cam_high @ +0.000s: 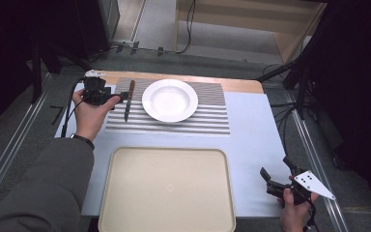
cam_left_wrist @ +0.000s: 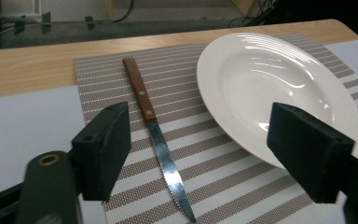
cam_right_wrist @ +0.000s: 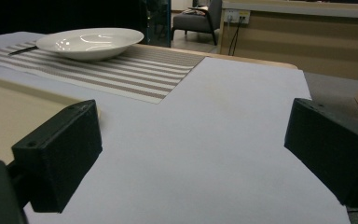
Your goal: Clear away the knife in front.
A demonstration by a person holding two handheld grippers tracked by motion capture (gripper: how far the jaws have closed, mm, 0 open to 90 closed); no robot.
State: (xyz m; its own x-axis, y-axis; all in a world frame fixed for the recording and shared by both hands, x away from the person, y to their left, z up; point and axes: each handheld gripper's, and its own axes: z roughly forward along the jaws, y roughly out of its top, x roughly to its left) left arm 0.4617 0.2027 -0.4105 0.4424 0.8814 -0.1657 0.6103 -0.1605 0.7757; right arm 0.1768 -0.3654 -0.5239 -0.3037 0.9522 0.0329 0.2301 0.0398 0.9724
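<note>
left claw (cam_high: 117,98) gapes wide at upper left of frame, nothing gripped, beside the knife (cam_high: 128,100) on the striped mat (cam_high: 207,121). knife long axis runs top to bottom, wooden handle up, tip down, left of plate (cam_high: 169,100). right claw (cam_high: 270,180) wide open, empty.

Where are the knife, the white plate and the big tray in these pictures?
knife (cam_left_wrist: 144,97), left gripper view, on its wooden handle.
white plate (cam_high: 169,99), high view, on its centre.
tray (cam_high: 167,191), high view, on its bare floor.
</note>
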